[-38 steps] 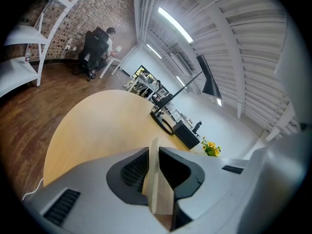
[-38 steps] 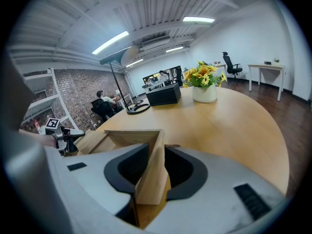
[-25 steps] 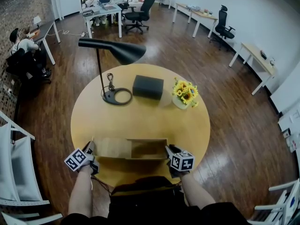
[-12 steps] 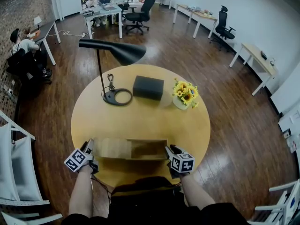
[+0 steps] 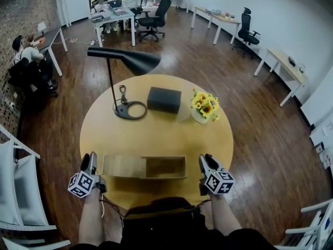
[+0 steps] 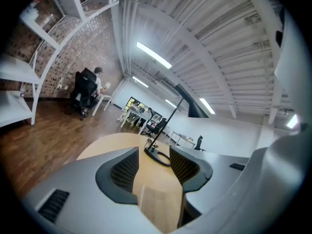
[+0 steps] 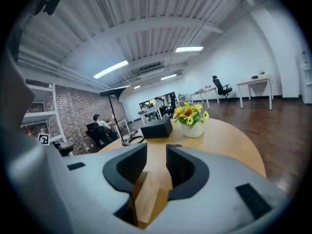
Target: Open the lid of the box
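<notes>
From the head view, the round wooden surface (image 5: 104, 134) carries the box (image 5: 165, 167) at its 6 o'clock edge, lying lengthwise from 9 to 3 o'clock. Its lid (image 5: 124, 166) sits pushed toward 9 o'clock, covering the left part, while the right part shows a dark open inside. The left claw (image 5: 87, 158) stands just off the box's 9 o'clock end, apart from it, and the right claw (image 5: 207, 160) stands off the 3 o'clock end with a clear strip of surface between; both point toward 12 o'clock. Farther back are 3 things: a black lamp (image 5: 129, 109) at about 10 o'clock, a black case (image 5: 164, 98) near 12 o'clock, and flowers (image 5: 205, 103) in a white pot at about 1 o'clock. In the left gripper view, the left claw (image 6: 153, 167) has its 2 jaws spread apart with nothing pressed between them; the pale box (image 6: 161, 206) shows low in the gap at 6 o'clock, touching neither pad, and the lamp (image 6: 158, 156) base lies beyond at 12 o'clock on the surface (image 6: 112, 143). In the right gripper view, the right claw (image 7: 156, 165) is likewise spread wide and grips nothing; a corner of the box (image 7: 146, 199) shows at 6 o'clock below the jaws. Beyond, on the surface (image 7: 229, 140), the case (image 7: 157, 128) sits at 12 o'clock, the flowers (image 7: 189, 113) just to its right at 1 o'clock, and the lamp (image 7: 132, 139) base at 11 o'clock.
</notes>
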Demonstrator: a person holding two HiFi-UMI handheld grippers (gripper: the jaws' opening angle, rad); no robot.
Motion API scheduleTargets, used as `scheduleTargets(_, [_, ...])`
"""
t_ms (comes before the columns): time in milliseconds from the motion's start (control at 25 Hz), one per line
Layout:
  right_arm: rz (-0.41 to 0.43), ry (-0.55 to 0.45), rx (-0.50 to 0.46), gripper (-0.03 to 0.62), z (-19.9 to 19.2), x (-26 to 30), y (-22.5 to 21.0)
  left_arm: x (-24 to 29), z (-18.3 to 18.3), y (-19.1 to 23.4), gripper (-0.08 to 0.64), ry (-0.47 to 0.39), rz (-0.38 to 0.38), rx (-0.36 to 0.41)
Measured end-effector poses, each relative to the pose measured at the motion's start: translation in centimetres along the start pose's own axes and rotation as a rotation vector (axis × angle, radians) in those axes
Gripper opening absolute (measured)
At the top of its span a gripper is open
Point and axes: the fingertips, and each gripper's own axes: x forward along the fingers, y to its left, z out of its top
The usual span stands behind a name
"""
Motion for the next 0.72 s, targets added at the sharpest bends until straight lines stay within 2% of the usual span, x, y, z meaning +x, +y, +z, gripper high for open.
scheduleTargets(80, [-0.029,-0.063,-0.026,0.113,2.4,-1.4,-0.7,-0.5,1.4,-2.5,0.162,-0.033,-0.070,0.073])
scheduleTargets(120, [-0.050,-0.090,-0.055,0.068,3.5,-2.0,-1.0,-0.6,2.0,-3.8,0.161,-0.046,-0.110,0.109])
scheduleTargets(160, [-0.070,-0.113,-0.087,0.061,4.6,-2.7,-1.2,-0.8,2.5,-5.2,0.136,-0.055,-0.155,0.141])
scheduleTargets(200, [-0.081,-0.134,-0.114,0.013,5.6,-3.3,-1.2,-0.8,2.8,-6.6,0.115,-0.057,-0.206,0.168])
scheduleTargets(280, [-0.075,-0.174,-0.133,0.003,7.2,-4.4,-0.8,-1.1,3.3,-9.4,0.110,-0.052,-0.300,0.207])
scheduleTargets(360, [-0.051,-0.216,-0.130,0.003,8.6,-5.5,-0.1,-1.8,3.9,-12.0,0.089,-0.063,-0.362,0.228])
scheduleTargets(480, [-0.018,-0.267,-0.134,0.002,9.9,-7.1,1.4,-3.1,4.6,-14.6,0.081,-0.100,-0.389,0.216])
scheduleTargets(520, [-0.007,-0.277,-0.134,0.002,10.0,-7.4,1.8,-3.5,4.7,-15.3,0.047,-0.106,-0.391,0.206])
scheduleTargets(600, [0.018,-0.286,-0.124,0.002,10.0,-7.7,2.4,-3.8,4.4,-16.2,0.005,-0.094,-0.389,0.196])
scheduleTargets(720, [0.043,-0.289,-0.085,0.000,9.9,-7.5,2.8,-3.8,3.4,-17.2,0.005,-0.054,-0.401,0.209])
